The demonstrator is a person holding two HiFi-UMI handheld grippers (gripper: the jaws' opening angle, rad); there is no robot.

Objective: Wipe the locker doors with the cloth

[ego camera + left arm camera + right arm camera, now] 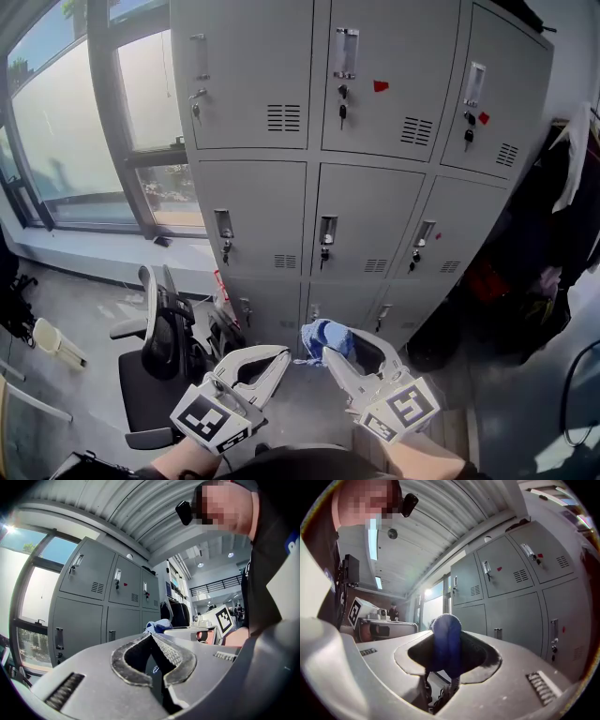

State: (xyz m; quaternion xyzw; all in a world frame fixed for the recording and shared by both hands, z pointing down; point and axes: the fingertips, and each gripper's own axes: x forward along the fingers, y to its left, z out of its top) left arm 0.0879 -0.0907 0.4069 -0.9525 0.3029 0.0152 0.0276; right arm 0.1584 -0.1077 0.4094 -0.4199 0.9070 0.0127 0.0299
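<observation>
My right claw (342, 351) is clamped on the blue cloth (446, 641), which bulges up between the jaws in the right gripper view. The head view shows it only as a small blue wad held low, apart from the grey locker doors (361, 220). My left claw (281, 353) is pressed together on nothing (its tips meet in the left gripper view). Only the head view shows the office chair (155, 347).

Blue cloth (327, 337) and grey locker doors (366, 216)
Cloth: bunched into a wad, clamped between the jaws of the right gripper (347, 345), low centre of the head view, apart from the locker doors. Locker doors: all shut, in three columns across upper centre and right, with vents, handles, hanging keys, and red marks on two upper ones.
</observation>
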